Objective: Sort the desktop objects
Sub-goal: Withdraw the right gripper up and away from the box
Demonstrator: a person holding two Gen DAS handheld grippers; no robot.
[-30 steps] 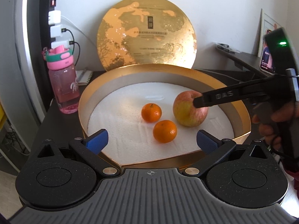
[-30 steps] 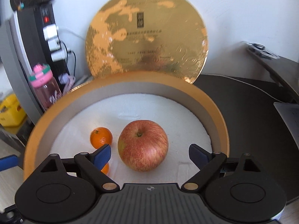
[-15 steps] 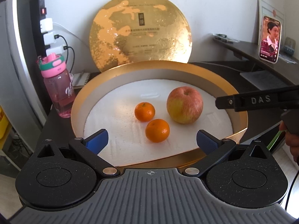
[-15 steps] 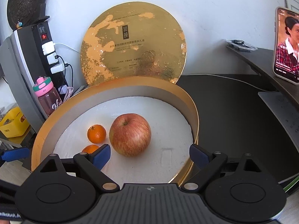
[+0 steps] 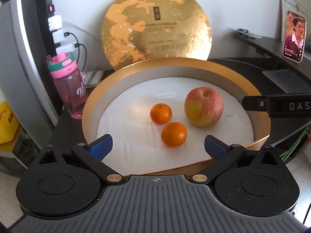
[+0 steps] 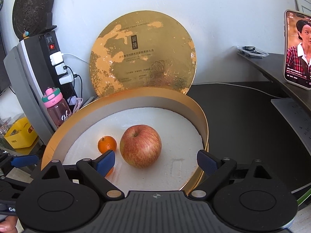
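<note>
Currently: apple (image 6: 140, 146) and two tangerines (image 5: 161, 113) lie in box (image 5: 260, 120), frame centre.
Both grippers (image 5: 157, 147) (image 6: 155, 162) gape empty; any pick should straddle fruit squarely.

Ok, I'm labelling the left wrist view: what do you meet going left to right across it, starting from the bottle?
Bottle → far orange → near orange → apple → right claw's finger → phone.
</note>
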